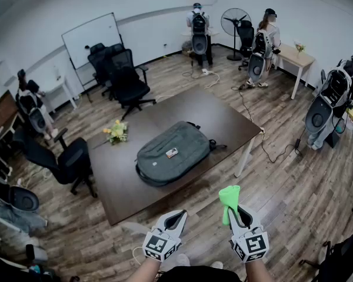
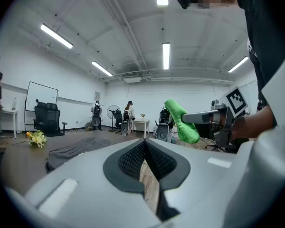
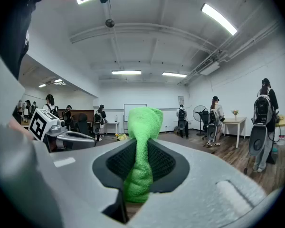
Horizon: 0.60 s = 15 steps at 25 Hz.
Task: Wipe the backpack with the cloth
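A grey-green backpack (image 1: 172,153) lies flat in the middle of a dark brown table (image 1: 123,190); in the left gripper view the backpack (image 2: 78,148) shows low at the left. My right gripper (image 1: 236,214) is shut on a bright green cloth (image 1: 229,202), held upright well short of the table's near edge. In the right gripper view the cloth (image 3: 141,151) stands pinched between the jaws. My left gripper (image 1: 175,219) hangs beside it, shut, with nothing between its jaws. The left gripper view shows the cloth (image 2: 181,121) and the right gripper (image 2: 206,117) to its right.
A small bunch of yellow flowers (image 1: 116,131) lies on the table's left part. Black office chairs (image 1: 70,160) stand left of the table and behind it (image 1: 128,81). Several people with backpacks stand along the far wall and at the right (image 1: 332,98). A cable (image 1: 265,143) runs across the wood floor.
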Each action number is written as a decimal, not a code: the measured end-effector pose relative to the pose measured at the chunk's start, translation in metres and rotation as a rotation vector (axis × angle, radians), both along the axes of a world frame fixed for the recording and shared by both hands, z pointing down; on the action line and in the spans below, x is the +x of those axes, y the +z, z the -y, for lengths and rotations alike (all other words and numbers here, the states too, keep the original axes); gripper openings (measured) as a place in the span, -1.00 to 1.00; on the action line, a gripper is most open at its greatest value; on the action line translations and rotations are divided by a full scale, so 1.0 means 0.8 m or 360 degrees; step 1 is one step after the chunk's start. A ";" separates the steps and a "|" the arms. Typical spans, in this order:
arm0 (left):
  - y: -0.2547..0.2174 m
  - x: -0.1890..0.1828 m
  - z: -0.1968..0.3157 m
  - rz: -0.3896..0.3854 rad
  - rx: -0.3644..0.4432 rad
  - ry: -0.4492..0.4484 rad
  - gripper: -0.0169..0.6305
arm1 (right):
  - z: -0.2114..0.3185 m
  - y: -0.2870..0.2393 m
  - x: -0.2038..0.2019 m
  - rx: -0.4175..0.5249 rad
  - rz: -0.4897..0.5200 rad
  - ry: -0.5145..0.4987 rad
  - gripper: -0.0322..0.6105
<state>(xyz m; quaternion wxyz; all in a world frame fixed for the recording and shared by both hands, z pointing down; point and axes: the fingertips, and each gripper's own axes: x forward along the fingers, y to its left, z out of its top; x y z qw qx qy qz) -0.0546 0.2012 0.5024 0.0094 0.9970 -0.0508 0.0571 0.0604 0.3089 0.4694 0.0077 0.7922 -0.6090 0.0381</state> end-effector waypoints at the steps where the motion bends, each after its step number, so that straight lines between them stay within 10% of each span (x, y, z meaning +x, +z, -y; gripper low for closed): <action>1: 0.001 -0.002 0.001 0.0001 0.0002 -0.0001 -0.89 | 0.003 -0.001 -0.003 0.0001 -0.0006 -0.0003 -0.67; 15: 0.002 -0.026 0.031 -0.0009 0.0000 -0.0048 -0.89 | 0.031 -0.005 -0.024 0.0030 0.0004 -0.0001 -0.65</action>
